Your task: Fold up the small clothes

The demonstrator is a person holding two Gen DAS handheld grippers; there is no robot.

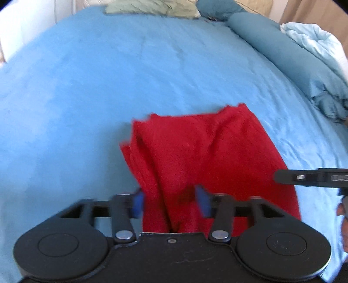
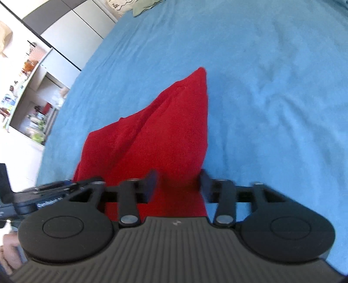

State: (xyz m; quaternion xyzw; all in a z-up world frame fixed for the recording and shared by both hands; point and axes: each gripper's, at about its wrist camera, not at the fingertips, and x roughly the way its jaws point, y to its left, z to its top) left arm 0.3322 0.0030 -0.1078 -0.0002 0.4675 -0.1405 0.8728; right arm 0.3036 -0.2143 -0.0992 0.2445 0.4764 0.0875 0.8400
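Note:
A red cloth (image 1: 195, 150) lies on the blue bed sheet (image 1: 108, 76), bunched into folds toward me. My left gripper (image 1: 170, 201) is open, with the near edge of the cloth between its blue-padded fingers. In the right wrist view the red cloth (image 2: 156, 135) rises to a point at the far end. My right gripper (image 2: 178, 185) is open, with the cloth's near edge between its fingers. The right gripper also shows at the right edge of the left wrist view (image 1: 311, 177). The left gripper shows at the left of the right wrist view (image 2: 50, 196).
Dark blue pillows (image 1: 278, 52) and a pale blue crumpled duvet (image 1: 313, 41) lie along the bed's right side. A green cloth (image 1: 152, 7) lies at the far end. Shelves with small items (image 2: 32, 104) stand beyond the bed's left edge.

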